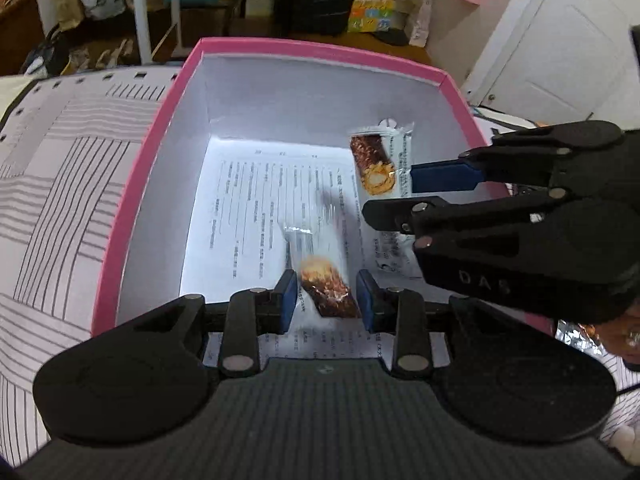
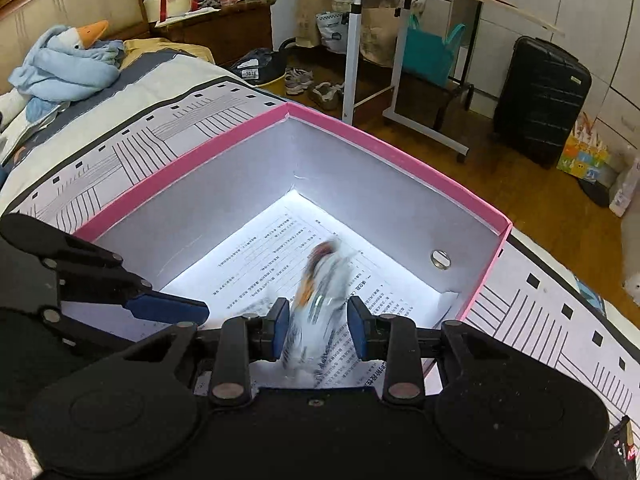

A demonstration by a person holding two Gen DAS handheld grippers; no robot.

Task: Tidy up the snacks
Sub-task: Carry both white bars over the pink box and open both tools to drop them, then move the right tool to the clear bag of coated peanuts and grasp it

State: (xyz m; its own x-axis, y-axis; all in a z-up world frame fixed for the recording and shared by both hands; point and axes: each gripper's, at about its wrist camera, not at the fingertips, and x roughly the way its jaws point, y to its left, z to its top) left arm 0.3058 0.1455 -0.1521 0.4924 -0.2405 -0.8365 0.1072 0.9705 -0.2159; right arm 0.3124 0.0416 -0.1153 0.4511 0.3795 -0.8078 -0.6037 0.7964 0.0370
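While blurred, two clear-wrapped brown snack bars (image 1: 326,276) between parted fingers (image 1: 289,296), pink box (image 1: 132,184).

The raised letters "DAS" stand on the black body of the right claw (image 1: 390,196), at the right of the left wrist view. A white tag (image 2: 251,73) on a dark bag on the floor, upper left of centre in the right wrist view, seems to read "3014". The printed sheet (image 1: 256,216) lining the pink box (image 1: 132,184) and the snack wrappers (image 1: 400,160) carry small print, too blurred to read.
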